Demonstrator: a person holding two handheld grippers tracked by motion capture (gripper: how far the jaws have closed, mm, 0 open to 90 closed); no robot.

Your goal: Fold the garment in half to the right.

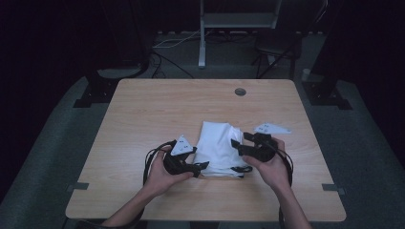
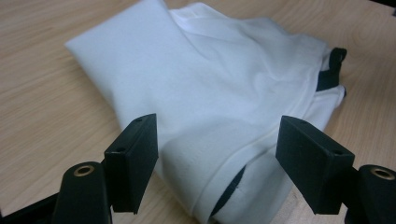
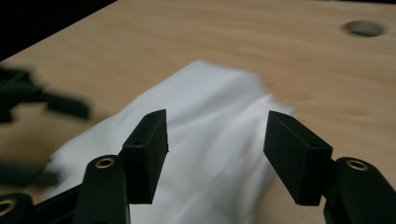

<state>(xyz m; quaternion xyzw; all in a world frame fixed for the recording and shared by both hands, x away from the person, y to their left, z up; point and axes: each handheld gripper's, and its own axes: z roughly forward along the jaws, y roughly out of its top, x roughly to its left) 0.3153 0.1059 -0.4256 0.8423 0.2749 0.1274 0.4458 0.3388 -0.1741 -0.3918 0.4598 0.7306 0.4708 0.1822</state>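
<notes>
Both hands low at the near tabletop (image 1: pixel 143 109). Left gripper (image 2: pixel 217 163) and right gripper (image 3: pixel 215 154) gape wide, empty, flanking a folded white garment (image 1: pixel 217 148) with black trim.

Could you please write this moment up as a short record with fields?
surface: wooden table with a round hole near its far edge
item: folded white garment with dark trim, lying flat
left gripper: open, at the garment's near left edge
right gripper: open, above the garment's right side
held: nothing
</notes>
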